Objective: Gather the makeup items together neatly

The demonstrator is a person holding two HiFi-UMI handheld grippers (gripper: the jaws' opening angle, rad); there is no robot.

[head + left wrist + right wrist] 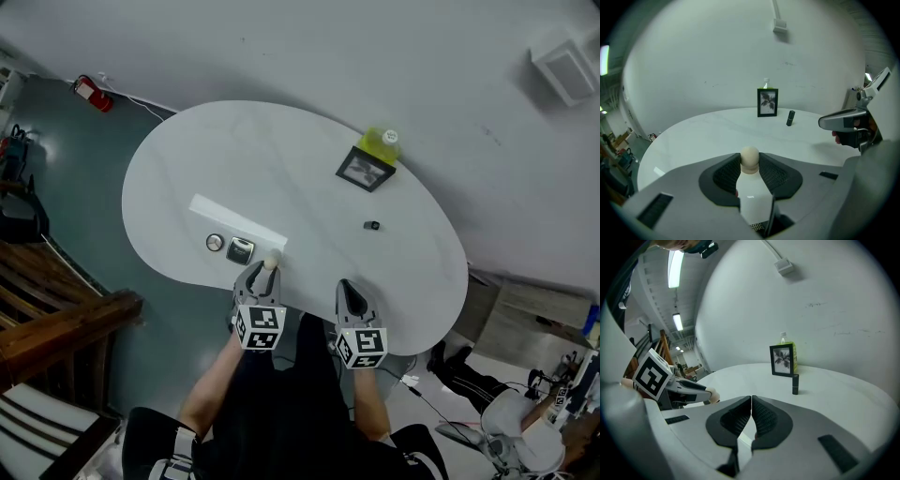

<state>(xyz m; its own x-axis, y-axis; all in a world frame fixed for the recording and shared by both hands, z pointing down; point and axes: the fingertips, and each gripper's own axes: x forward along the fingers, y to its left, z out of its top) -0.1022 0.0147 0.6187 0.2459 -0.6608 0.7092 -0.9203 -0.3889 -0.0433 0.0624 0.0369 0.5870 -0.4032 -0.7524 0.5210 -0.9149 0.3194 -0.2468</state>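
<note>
My left gripper (260, 270) is shut on a small white bottle (753, 197) with a round beige cap (750, 157), held over the table's near edge. Just left of it on the table lie a round compact (215, 243) and a square compact (241, 249). A short black lipstick tube (372, 225) stands alone further right, also seen as the lipstick tube (795, 384). My right gripper (349, 288) hovers at the near edge with its jaws shut and nothing between them, its pads (759, 414) meeting.
A black picture frame (366, 169) stands at the far side of the white oval table (309, 122), with a yellow-green bottle (382, 141) behind it. A white wall rises beyond the table. A wooden bench (56, 319) sits on the floor at the left.
</note>
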